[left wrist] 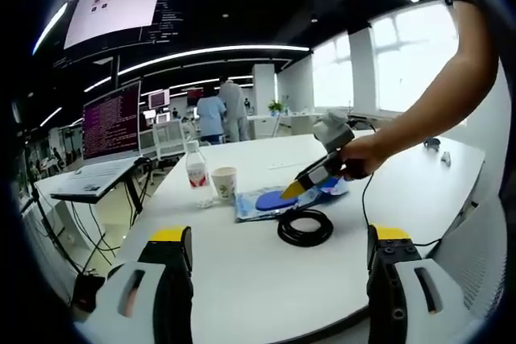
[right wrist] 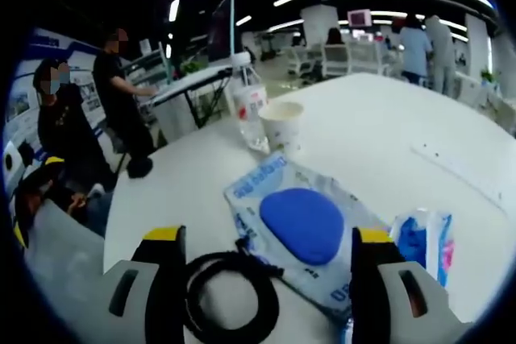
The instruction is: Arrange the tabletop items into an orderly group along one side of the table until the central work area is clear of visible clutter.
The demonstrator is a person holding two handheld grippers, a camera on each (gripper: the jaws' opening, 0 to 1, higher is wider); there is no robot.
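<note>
clear plastic water bottle (left wrist: 197,173) and white paper cup (left wrist: 224,182) stood left | blue oval pad on clear plastic pouch (left wrist: 271,200), black coiled cable (left wrist: 305,227) just right | right gripper (left wrist: 292,190) hovered over pouch, jaws apart | left gripper (left wrist: 278,257) released, empty | round white table (left wrist: 266,279), open office

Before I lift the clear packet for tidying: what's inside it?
A blue oval pad shows through the clear packet. Anything beneath the pad is covered.

Table (right wrist: 387,130) smooth matt white; cable coil (left wrist: 305,227) black rubbery; cup (right wrist: 280,124) paper; bottle (left wrist: 197,175) clear plastic.
</note>
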